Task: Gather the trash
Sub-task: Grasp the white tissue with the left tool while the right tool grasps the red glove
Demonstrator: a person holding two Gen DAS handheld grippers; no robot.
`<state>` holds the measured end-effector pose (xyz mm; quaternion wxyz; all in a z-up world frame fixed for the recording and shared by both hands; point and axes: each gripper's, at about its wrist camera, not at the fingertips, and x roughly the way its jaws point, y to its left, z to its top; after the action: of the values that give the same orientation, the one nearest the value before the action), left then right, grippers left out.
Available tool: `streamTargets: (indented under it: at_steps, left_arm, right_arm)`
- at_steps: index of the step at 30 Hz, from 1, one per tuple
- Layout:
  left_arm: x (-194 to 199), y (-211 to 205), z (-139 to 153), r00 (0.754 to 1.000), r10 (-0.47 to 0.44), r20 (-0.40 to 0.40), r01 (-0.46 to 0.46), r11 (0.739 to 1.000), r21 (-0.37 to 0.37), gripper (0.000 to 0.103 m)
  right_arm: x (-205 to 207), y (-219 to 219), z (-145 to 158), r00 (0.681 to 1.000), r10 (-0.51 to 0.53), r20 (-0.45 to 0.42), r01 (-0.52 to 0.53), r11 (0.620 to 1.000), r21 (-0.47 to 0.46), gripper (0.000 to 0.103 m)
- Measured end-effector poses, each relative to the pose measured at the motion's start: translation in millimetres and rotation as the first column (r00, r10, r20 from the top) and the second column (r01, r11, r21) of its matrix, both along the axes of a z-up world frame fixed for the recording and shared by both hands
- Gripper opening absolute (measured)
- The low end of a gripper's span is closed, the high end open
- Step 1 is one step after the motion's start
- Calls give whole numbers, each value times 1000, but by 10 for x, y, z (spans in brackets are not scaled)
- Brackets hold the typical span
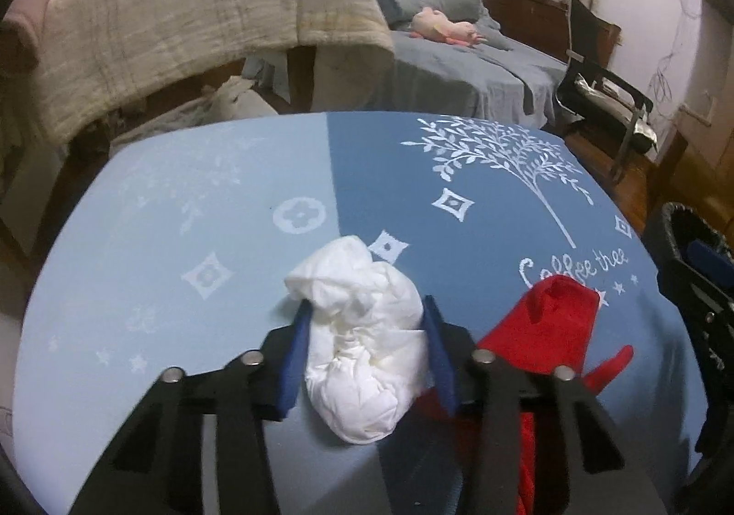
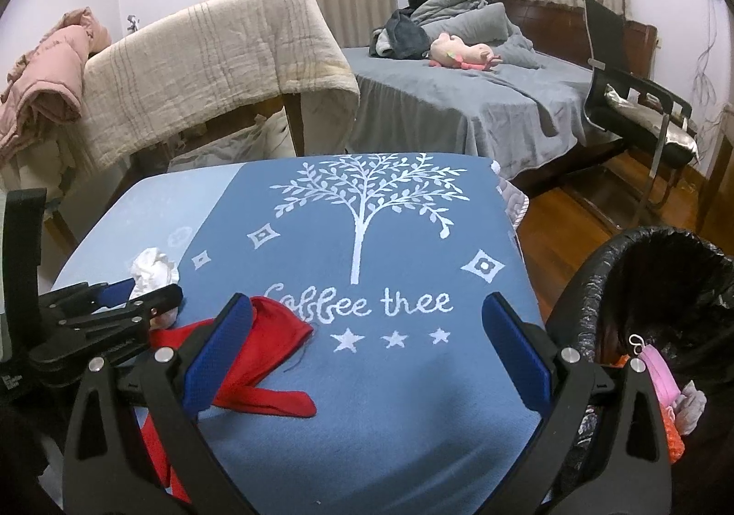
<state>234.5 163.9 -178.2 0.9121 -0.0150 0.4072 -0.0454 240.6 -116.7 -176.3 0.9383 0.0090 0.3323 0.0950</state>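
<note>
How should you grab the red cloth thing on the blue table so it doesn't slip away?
Probably by the bunched, raised end of the red cloth, near the printed words on the blue tablecloth. That hump stands up, so fingers can close around it; the flat tail offers little to pinch. Come down from above with the open right gripper, which already has one finger beside it.

One tissue wad (image 1: 362,345), one red cloth (image 2: 270,359), one bin (image 2: 642,285).
</note>
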Motion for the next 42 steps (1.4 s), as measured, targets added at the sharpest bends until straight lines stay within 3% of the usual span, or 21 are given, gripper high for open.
streamTargets:
  at_steps: [7, 13, 23, 34, 35, 36, 40, 42]
  left_arm:
    - [-128, 124, 119, 999, 41, 35, -39, 998, -52, 36]
    - [-353, 290, 228, 995, 73, 70, -72, 997, -22, 36]
    - [-625, 666, 226, 987, 144, 65, -143, 990, -10, 36]
    - [-713, 821, 241, 983, 167, 76, -167, 986, -11, 36]
    - [-713, 822, 241, 983, 167, 76, -167, 986, -10, 36]
    - [-713, 822, 241, 983, 167, 75, -167, 986, -9, 36]
    - [-716, 807, 234, 984, 167, 69, -166, 986, -14, 36]
    - [-724, 793, 231, 984, 165, 67, -164, 986, -15, 36]
  right_arm:
    - [-75, 15, 24, 1000, 7, -1, -7, 1000, 6, 97]
    - [-137, 128, 26, 1000, 28, -10, -28, 999, 17, 97]
    - [-140, 632, -88, 990, 120, -76, -119, 993, 27, 97]
    - [-93, 914, -296, 979, 141, -148, -148, 988, -36, 96]
    - [-90, 921, -303, 978, 146, -151, -153, 988, -36, 89]
    - [-90, 940, -311, 974, 161, -160, -168, 985, -31, 74]
    - [-87, 998, -363, 956, 216, -201, -220, 975, 0, 42]
    - [-110, 1016, -358, 951, 234, -200, -238, 971, 3, 20]
